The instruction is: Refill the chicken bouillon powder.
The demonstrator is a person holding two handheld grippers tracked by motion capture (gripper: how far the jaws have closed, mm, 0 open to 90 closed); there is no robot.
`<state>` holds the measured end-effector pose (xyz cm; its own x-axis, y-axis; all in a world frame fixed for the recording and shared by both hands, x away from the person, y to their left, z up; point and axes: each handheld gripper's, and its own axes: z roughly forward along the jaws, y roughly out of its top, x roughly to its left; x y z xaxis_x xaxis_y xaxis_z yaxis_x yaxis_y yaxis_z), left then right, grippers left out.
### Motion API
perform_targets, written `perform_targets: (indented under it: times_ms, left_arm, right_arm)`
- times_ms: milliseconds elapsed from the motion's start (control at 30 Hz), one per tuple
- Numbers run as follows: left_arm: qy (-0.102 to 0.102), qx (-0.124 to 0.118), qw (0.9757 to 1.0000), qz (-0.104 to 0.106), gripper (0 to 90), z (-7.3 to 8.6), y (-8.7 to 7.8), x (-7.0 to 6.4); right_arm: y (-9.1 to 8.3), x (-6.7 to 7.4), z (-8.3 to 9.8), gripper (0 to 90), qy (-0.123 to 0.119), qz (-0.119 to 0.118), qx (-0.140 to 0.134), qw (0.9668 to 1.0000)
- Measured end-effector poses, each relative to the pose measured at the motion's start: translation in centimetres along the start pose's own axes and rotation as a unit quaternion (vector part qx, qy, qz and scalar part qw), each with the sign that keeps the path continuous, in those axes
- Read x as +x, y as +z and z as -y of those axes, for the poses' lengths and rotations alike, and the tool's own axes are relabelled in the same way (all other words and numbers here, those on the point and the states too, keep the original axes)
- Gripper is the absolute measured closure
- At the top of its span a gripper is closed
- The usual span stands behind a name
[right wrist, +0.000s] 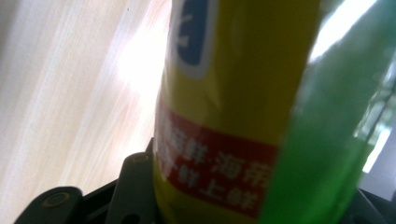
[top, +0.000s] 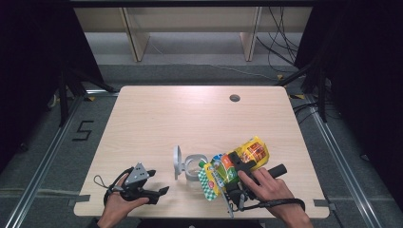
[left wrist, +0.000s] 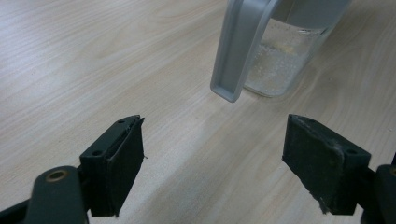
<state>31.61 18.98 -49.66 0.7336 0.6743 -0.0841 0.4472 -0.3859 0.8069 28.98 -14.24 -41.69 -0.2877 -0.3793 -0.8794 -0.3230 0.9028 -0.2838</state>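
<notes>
Your left hand [top: 121, 202] rests at the near edge of the table [top: 157, 118], at about 7 o'clock from its middle, with the left gripper [top: 142, 187] lying low and pointing toward 2 o'clock. In the left gripper view its jaws stand wide apart with bare wood between them, gripping nothing. Straight ahead of them, at 12 to 1 o'clock in that view, stands the clear jug [left wrist: 285, 56] with its grey handle [left wrist: 240, 46] turned toward you; pale grains lie in the bottom of it.

Your right hand [top: 268, 187] is at about 5 o'clock from the table's middle and holds the right gripper [top: 233, 171], whose jaws are closed partway on a snack bag [top: 233, 164], yellow and green with a red band of print. In the right gripper view the bag [right wrist: 243, 116] sits right against the lens between the jaws and hides the table beyond it. From above, the bag lies tilted, its green end toward 8 o'clock just beside the jug [top: 192, 166], its yellow end toward 2 o'clock; whether the two touch, you cannot tell.

Nothing lies between the left gripper and the jug. Farther off, the table is bare wood up to a round cable hole [top: 234, 98] at 1 o'clock near the far edge. Beyond the table stand pale shelf legs [top: 135, 35] and loose cables [top: 280, 42] on the floor.
</notes>
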Motion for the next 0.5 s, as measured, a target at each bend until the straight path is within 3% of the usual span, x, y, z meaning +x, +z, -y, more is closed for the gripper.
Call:
perform_targets:
  times_ms: [67, 133, 233, 267, 300, 367, 400, 467, 500]
  left_arm:
    - [-0.004, -0.001, 1.0, 0.0, 19.8, 0.0, 0.0, 0.0]
    - [-0.004, 0.002, 1.0, 0.001, 19.8, 0.0, 0.0, 0.0]
    - [-0.001, 0.002, 1.0, 0.003, 19.8, 0.0, 0.0, 0.1]
    - [0.0, 0.004, 1.0, 0.001, 19.8, 0.0, 0.1, 0.1]
    - [0.005, 0.005, 1.0, -0.003, 19.8, 0.0, 0.1, 0.1]
    - [-0.004, -0.005, 1.0, 0.001, 19.9, 0.0, 0.2, -0.1]
    - [0.015, 0.003, 0.9999, -0.002, 19.9, 0.0, 0.1, 0.2]
    - [0.014, 0.008, 0.9999, 0.001, 19.8, -0.1, 0.0, 0.2]
    - [0.0, 0.0, 1.0, 0.002, 19.9, 0.0, 0.0, 0.0]
  right_arm:
    - [0.1, -0.2, -0.1, 58.5, -0.009, 0.002, 0.0, 1.0]
    - [0.2, -0.6, -0.1, 58.5, -0.037, -0.001, -0.01, 0.9993]
    - [0.3, -0.5, -0.2, 58.6, -0.029, 0.0, 0.0, 0.9996]
    - [0.3, -0.6, -0.3, 58.7, -0.04, 0.004, 0.0, 0.9992]
    - [0.3, -0.7, -0.3, 58.8, -0.034, 0.001, -0.001, 0.9994]
    - [0.3, -1.1, -0.5, 58.9, -0.05, 0.0, 0.001, 0.9988]
    - [0.4, -0.9, -0.5, 58.9, -0.038, 0.006, -0.003, 0.9993]
    - [0.4, -1.1, -0.6, 58.9, -0.048, 0.004, -0.005, 0.9988]
    - [0.4, -1.3, -0.7, 59.1, -0.057, -0.003, -0.008, 0.9983]
